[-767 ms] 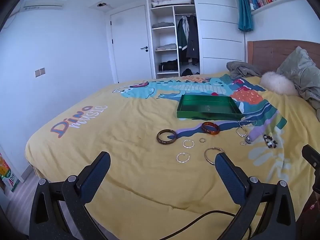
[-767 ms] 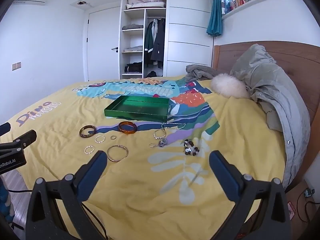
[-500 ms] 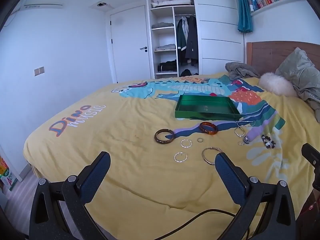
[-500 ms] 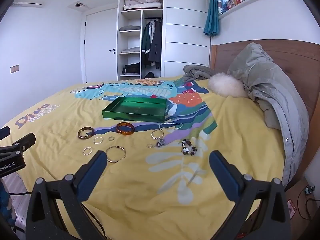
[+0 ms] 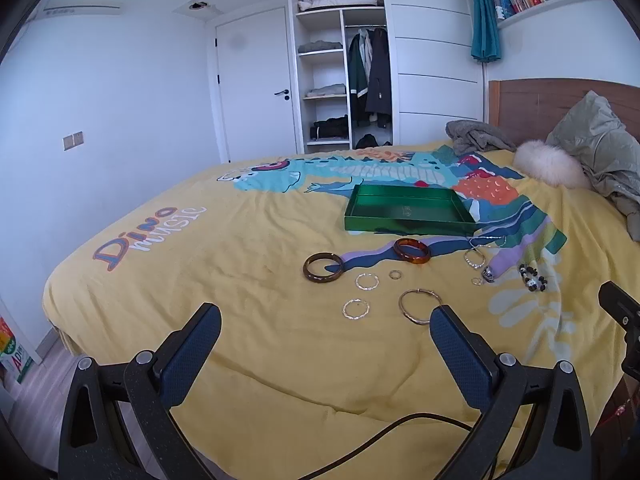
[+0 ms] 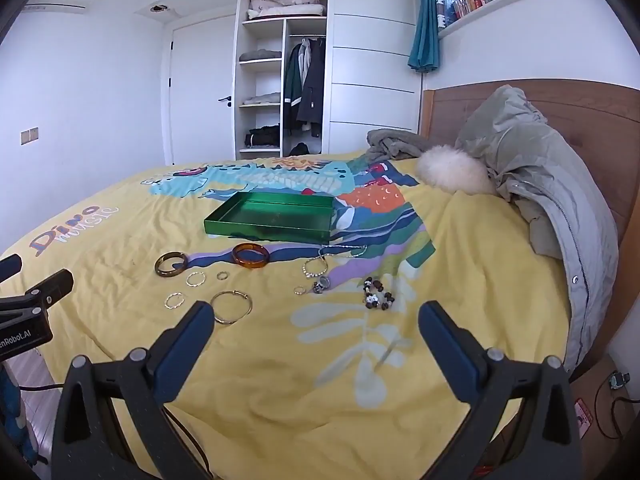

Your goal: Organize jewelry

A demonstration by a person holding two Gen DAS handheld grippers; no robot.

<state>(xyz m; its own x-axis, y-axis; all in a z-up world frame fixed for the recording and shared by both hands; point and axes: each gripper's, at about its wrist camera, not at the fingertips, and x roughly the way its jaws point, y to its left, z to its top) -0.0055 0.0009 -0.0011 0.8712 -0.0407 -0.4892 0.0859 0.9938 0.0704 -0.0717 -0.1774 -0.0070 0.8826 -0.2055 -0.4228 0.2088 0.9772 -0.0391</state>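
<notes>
An empty green tray (image 5: 408, 209) (image 6: 272, 214) lies on the yellow bedspread. In front of it are scattered a dark brown bangle (image 5: 323, 267) (image 6: 171, 264), an amber bangle (image 5: 412, 251) (image 6: 251, 255), a thin gold hoop (image 5: 420, 306) (image 6: 231, 306), small silver rings (image 5: 356, 308) (image 6: 174, 300), a bead chain (image 5: 475, 258) (image 6: 315, 267) and a black-and-white bead bracelet (image 5: 533, 278) (image 6: 378, 295). My left gripper (image 5: 325, 322) and right gripper (image 6: 314, 320) both hover open above the near edge of the bed, short of the jewelry, holding nothing.
A grey jacket (image 6: 536, 184), a white fluffy cushion (image 6: 454, 170) and crumpled grey cloth (image 6: 394, 142) lie at the wooden headboard on the right. An open wardrobe (image 5: 344, 76) and a door stand behind the bed. A black cable (image 5: 384, 436) trails over the near edge.
Both views have shifted slightly, with the jewelry and tray drifting a little left and up in the pictures. Both grippers stay open and empty.
</notes>
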